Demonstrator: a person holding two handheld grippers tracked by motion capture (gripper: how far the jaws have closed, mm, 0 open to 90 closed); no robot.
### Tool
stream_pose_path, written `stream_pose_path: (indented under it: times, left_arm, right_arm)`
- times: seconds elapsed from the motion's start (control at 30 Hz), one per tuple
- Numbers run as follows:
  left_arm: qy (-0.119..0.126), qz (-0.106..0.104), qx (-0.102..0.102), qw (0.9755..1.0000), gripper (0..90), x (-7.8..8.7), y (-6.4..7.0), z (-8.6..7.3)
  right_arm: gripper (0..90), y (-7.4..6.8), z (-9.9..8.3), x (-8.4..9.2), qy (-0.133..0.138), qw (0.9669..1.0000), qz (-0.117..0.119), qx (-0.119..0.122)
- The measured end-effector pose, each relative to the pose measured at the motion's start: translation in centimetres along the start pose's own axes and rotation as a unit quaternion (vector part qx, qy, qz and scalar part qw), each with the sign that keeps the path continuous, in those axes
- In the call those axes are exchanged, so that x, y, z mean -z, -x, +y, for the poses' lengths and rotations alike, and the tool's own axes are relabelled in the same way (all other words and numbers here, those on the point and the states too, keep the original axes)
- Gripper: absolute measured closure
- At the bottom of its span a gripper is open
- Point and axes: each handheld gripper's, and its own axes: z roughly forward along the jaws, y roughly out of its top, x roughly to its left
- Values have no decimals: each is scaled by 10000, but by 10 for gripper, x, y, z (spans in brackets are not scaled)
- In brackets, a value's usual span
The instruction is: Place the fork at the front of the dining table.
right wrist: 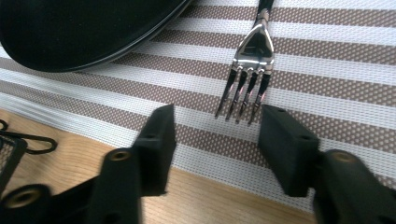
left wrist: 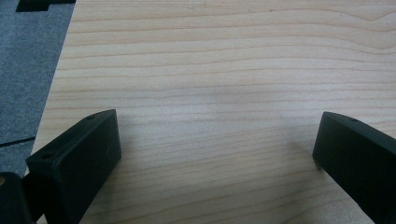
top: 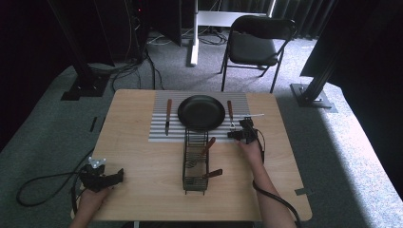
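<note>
High view: a wooden counter (top: 142, 190) carries a striped placemat (top: 159, 128) at its far middle, with a black plate (top: 201, 112) centred on it. A brown-handled knife (top: 167, 116) lies on the mat left of the plate; a brown-handled fork (top: 230, 114) lies on the mat right of it, tines toward the near side. A black wire caddy (top: 195, 161) stands just near of the mat and holds two brown-handled utensils. The left hand-held gripper (top: 111, 178) rests at the near left edge of the counter. The right hand-held gripper (top: 234, 135) sits at the near right of the mat, beside the fork's tines.

Left gripper view: jaws spread wide over bare wood, holding nothing.

Right gripper view: jaws parted and empty, with the fork tines (right wrist: 245, 95) just beyond the gap and the plate rim (right wrist: 116, 46) at upper left.
</note>
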Motion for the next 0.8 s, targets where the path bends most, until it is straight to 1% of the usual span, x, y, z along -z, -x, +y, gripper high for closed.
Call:
stream_pose_path:
  times: [0.07,0.1,0.13,0.17,0.23,0.27,0.3,0.33,0.4,0.47,0.57,0.63,0.67,0.7,0.77,0.8]
  left_arm:
    - [2,-1,3,10000,8,0,0,0]
    - [2,0,2,10000,8,0,0,0]
    - [-3,-1,1,10000,8,0,0,0]
    - [-3,-1,0,10000,8,0,0,0]
    - [1,0,2,10000,8,0,0,0]
    - [1,0,1,10000,8,0,0,0]
    - [2,0,2,10000,8,0,0,0]
    - [-5,-1,-2,10000,8,0,0,0]
    - [1,-1,1,10000,8,0,0,0]
    - [2,0,2,10000,8,0,0,0]
    - [-3,-1,0,10000,8,0,0,0]
    - [-4,-1,0,10000,8,0,0,0]
    - [1,0,1,10000,8,0,0,0]
    - [1,0,2,10000,8,0,0,0]
    - [1,0,1,10000,8,0,0,0]
    - [-3,-1,1,10000,8,0,0,0]
  right_arm:
    - [330,0,-2,1,90,9999,-132,23]
    - [277,0,-3,2,175,9997,-189,42]
    - [232,0,-5,2,223,9994,-224,123]
    - [197,0,-7,3,255,9992,-225,215]
    - [198,0,-11,6,363,9986,-180,347]
    - [184,0,-13,7,452,9982,-112,374]
    - [150,-1,-15,8,565,9976,-70,385]
    - [136,-1,-16,9,619,9972,-30,429]
    - [138,-2,-20,11,640,9965,-27,530]
    - [136,-4,-23,14,662,9962,-23,565]
    - [134,-4,-29,20,834,9951,-31,525]
    - [132,-4,-33,23,894,9949,-21,470]
    - [131,-4,-35,24,929,9945,-58,485]
    - [131,-4,-37,25,932,9944,-98,496]
    - [128,-4,-42,27,928,9941,-76,553]
    - [128,-4,-45,28,912,9941,-107,579]
